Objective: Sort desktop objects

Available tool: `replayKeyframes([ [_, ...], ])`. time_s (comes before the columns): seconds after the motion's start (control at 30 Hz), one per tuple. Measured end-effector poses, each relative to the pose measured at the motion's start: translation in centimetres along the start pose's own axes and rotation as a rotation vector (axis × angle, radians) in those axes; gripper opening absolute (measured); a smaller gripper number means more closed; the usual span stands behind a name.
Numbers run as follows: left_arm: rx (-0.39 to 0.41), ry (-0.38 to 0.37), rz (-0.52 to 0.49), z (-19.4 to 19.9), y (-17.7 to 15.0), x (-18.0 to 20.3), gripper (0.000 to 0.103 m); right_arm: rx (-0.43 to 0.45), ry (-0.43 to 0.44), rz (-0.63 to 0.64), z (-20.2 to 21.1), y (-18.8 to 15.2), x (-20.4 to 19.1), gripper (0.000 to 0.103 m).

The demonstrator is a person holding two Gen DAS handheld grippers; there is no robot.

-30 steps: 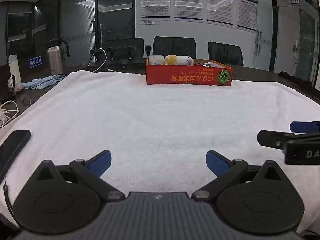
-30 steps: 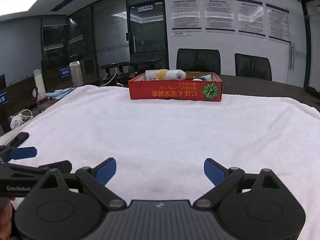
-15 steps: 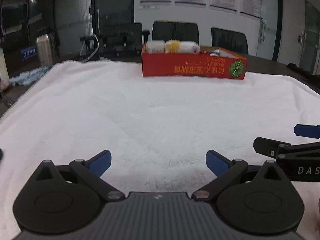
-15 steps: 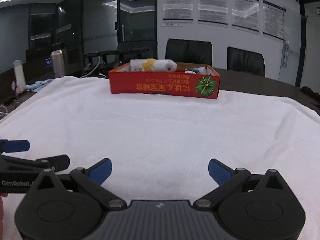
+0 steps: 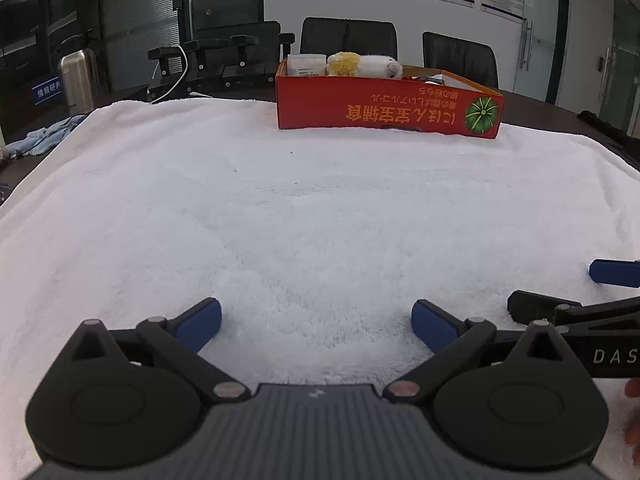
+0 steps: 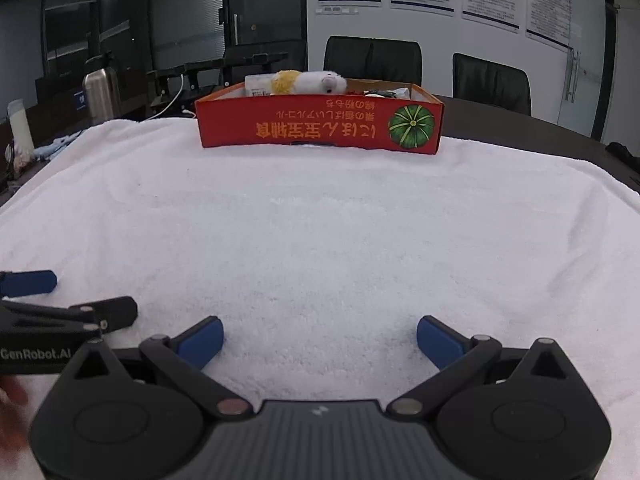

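Both grippers sit low over the white towel [image 5: 280, 220], jaws spread wide and empty: left gripper [image 5: 316, 320], right gripper [image 6: 320, 338]. Over the last second both views have closed in on the red box [image 6: 320, 130] and tilted down; the phone seen at the left edge is out of view. Towel looks bare; the plush toy [image 6: 308, 82] and other items lie inside the box at the far end. Sorting looks finished or nearly so.
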State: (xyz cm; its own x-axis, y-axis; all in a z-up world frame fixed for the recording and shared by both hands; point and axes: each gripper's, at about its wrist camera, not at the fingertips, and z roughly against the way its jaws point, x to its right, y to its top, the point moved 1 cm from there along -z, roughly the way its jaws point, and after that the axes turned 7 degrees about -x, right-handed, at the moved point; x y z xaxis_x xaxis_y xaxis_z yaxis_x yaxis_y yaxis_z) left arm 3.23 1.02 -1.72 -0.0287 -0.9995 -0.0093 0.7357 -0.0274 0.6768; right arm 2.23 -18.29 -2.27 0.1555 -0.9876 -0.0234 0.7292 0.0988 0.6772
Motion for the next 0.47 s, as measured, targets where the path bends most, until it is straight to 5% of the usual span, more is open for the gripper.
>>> replayKeyframes([
  [0.47, -0.001, -0.004, 0.005, -0.1, 0.07, -0.02, 0.103, 0.004, 0.004, 0.003, 0.0, 0.06, 0.1, 0.103],
])
